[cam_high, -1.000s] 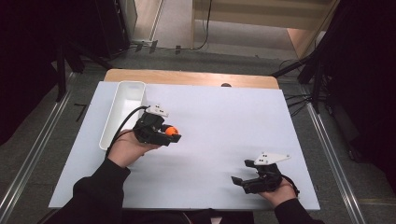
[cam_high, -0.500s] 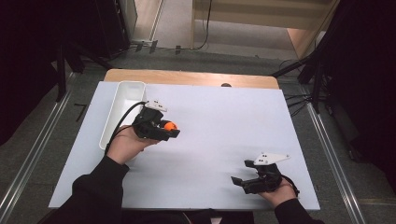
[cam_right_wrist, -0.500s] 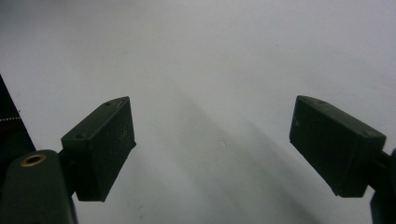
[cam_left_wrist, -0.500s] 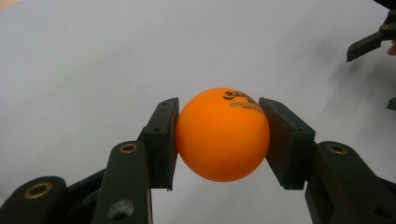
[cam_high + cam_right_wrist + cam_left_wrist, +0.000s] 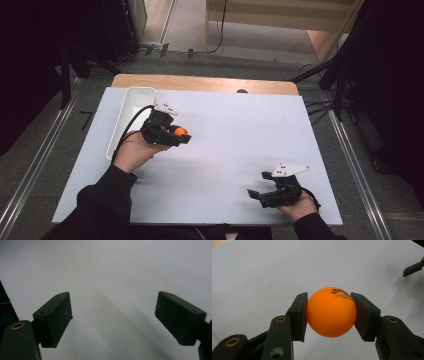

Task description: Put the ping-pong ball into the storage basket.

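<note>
**Orange ball pinched in the left claw above the white surface**

At the far left of the white surface (image 5: 225, 150) lies a long white tray (image 5: 127, 117), its length running away from the person. Just right of it, the left claw (image 5: 181, 136) points rightward, held by the left hand (image 5: 132, 150). Between its two black jaws sits an orange ball (image 5: 331, 312), pinched from both sides at its widest part, with the pale surface showing beneath it. The ball is smooth, evenly orange and round, with small dark printed lettering near its top. Well apart, at the near right of the surface, the right claw (image 5: 257, 196) points leftward in the right hand (image 5: 300, 205), its jaws spread wide with bare surface between them.
</note>
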Demonstrator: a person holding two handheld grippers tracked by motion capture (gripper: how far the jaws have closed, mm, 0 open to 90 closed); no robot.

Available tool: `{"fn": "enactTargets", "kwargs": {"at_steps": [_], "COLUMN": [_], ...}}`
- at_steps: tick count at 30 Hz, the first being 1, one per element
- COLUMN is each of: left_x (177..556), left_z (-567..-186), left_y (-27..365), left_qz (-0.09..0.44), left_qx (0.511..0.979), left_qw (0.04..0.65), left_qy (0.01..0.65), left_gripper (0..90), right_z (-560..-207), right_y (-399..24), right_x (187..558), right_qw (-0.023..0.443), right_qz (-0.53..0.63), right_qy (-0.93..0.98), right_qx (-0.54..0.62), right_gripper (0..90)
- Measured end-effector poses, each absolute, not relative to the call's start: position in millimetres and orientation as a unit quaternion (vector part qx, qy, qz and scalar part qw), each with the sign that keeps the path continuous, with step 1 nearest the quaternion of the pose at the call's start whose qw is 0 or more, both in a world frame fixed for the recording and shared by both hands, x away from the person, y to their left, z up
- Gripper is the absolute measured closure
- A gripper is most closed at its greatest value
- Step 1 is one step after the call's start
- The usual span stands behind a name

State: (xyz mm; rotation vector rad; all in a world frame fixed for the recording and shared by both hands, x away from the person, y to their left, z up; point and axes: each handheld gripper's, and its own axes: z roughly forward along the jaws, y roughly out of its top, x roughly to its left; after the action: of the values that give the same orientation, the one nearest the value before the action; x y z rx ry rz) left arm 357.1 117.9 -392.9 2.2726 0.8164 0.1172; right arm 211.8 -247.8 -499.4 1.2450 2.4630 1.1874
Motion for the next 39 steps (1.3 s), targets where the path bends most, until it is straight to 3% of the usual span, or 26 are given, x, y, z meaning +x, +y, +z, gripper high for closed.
{"fn": "enactTargets", "kwargs": {"at_steps": [39], "left_x": [369.4], "left_z": [-380.5], "left_y": [144.4], "left_qz": [0.085], "left_qx": [0.864], "left_qw": [0.352], "left_qy": [0.35], "left_gripper": [50.7], "right_z": [-499.4], "right_y": [-247.7], "right_x": [212.0], "right_qw": [0.066], "right_qz": [0.395], "right_qy": [0.818], "right_qx": [0.412], "right_gripper": [12.7]}}
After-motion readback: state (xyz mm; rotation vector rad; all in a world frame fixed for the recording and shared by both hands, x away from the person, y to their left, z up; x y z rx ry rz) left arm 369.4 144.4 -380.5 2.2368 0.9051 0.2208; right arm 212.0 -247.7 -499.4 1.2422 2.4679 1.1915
